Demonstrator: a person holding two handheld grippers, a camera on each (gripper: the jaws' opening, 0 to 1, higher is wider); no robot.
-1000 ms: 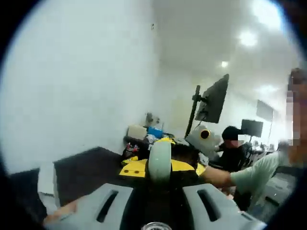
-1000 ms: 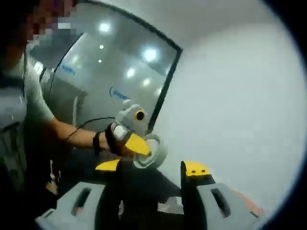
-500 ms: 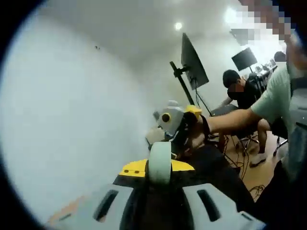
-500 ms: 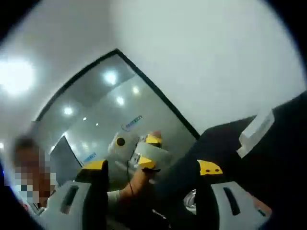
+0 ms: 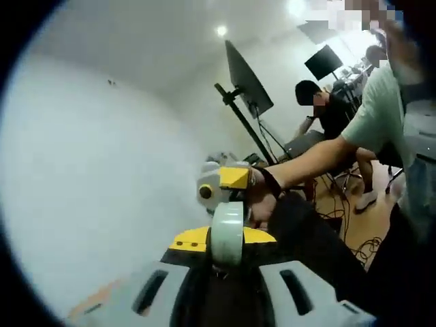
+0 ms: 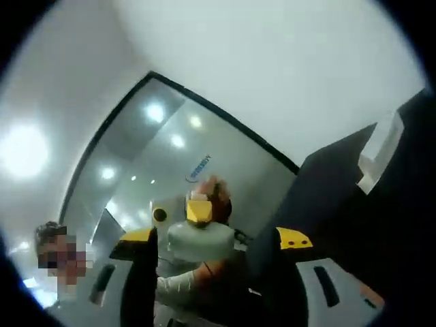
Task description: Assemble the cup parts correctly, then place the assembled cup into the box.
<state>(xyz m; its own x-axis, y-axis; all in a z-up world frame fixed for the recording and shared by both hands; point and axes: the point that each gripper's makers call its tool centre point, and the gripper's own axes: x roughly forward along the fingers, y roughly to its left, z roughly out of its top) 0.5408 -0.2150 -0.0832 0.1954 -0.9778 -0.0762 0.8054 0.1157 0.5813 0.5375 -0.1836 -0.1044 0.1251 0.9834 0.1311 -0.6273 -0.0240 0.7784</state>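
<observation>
Clamping a pale green cup part (image 5: 227, 234) edge-on between its yellow-tipped jaws, the left claw (image 5: 225, 240) sits at the lower centre of the left gripper view. Just above it in that frame comes the right claw (image 5: 225, 185), carried by the person's hand (image 5: 262, 197), close to the part, though I cannot tell whether they touch.

In the right gripper view the right claw (image 6: 215, 238) stands with its jaws spread wide, lower centre of the frame, and nothing between them is gripped; the same cup part (image 6: 200, 240) lies in the gap, held from beyond by the left claw (image 6: 199, 211). To the right of that frame runs the dark bench (image 6: 354, 204) with a white strip along its edge. Behind, at centre left, is a glass wall reflecting ceiling lights.

Judging from this, the parts are being brought together in the air: assembly looks unfinished. A second cup part and the box I cannot make out, so joining and boxing are both left to do.
</observation>
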